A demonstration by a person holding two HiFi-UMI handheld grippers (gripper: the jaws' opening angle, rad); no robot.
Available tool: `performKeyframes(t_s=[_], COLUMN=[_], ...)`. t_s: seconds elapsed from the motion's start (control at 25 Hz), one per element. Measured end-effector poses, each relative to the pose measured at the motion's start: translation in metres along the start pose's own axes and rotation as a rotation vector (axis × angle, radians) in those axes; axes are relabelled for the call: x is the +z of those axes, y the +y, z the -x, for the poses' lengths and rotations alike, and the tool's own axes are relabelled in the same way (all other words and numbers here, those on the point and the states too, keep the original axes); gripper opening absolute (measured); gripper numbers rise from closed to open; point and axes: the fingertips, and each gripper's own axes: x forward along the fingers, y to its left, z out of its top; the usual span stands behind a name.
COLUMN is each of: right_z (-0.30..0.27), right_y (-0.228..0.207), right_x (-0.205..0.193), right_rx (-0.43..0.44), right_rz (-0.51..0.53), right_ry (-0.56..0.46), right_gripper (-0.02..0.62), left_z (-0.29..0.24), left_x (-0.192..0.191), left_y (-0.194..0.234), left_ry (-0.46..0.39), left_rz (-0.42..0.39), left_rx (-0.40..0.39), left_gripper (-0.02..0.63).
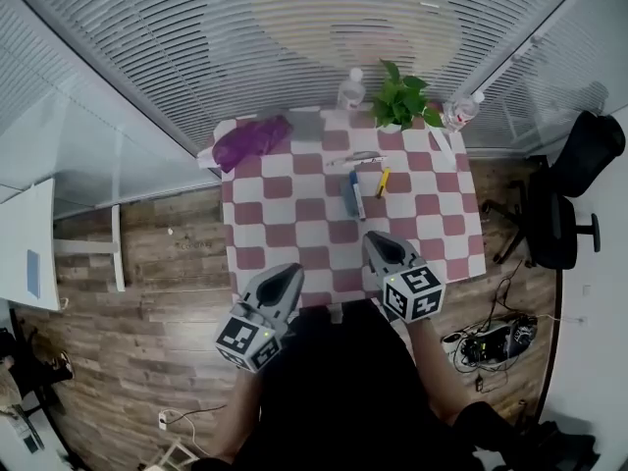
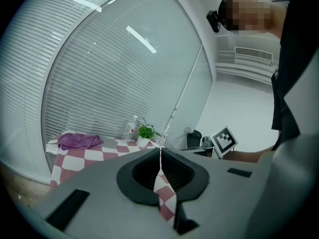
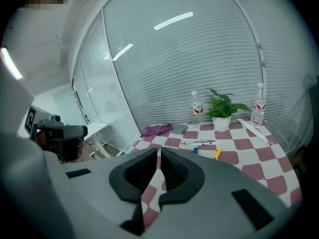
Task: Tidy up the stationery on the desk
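On the red-and-white checked table [image 1: 294,229] lie a white pen [image 1: 355,158], a blue pen [image 1: 354,193] and a yellow marker [image 1: 383,182], close together right of the middle. The right gripper view shows the white pen [image 3: 199,143], blue pen [image 3: 195,150] and yellow marker [image 3: 218,154] ahead of the jaws. My left gripper [image 1: 287,275] is at the table's near edge, shut and empty [image 2: 160,151]. My right gripper [image 1: 378,238] hangs over the near part of the table, short of the pens, shut with nothing in it [image 3: 158,151].
At the far side of the table are a purple cloth [image 1: 250,140], a grey pouch [image 1: 306,124], two water bottles [image 1: 351,88] [image 1: 461,111] and a potted plant [image 1: 400,101]. A white strip [image 1: 442,145] lies at the far right. A black office chair [image 1: 564,204] stands to the right.
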Motion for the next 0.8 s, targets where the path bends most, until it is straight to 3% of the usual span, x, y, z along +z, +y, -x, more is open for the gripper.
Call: performKeyframes(t_s=[0.2,0.32,0.48,0.8], right_z=[-0.024,-0.04,-0.062,-0.1], right_y=[-0.029,-0.048,-0.071,-0.112], right_x=[-0.021,-0.035,-0.053,-0.09], right_rx=[-0.02,-0.042,-0.081,-0.169], right_rz=[0.012,0.014,0.045,0.101], right_ry=[0.076,0.121,0.173,0.252], right_gripper=[0.028,0.089,0.1,0.115], left_z=[-0.004,-0.005,-0.006,-0.024], left_x=[-0.001,-0.002,0.0,-0.005], left_y=[-0.005,-0.004,0.002,-0.007], left_ry=[0.002,0.005,-0.001,0.033], left_rz=[0.011,0.016,0.039,0.054], left_rx=[0.054,0.098,0.154,0.175], left_gripper=[0.034,0.034,0.034,0.034])
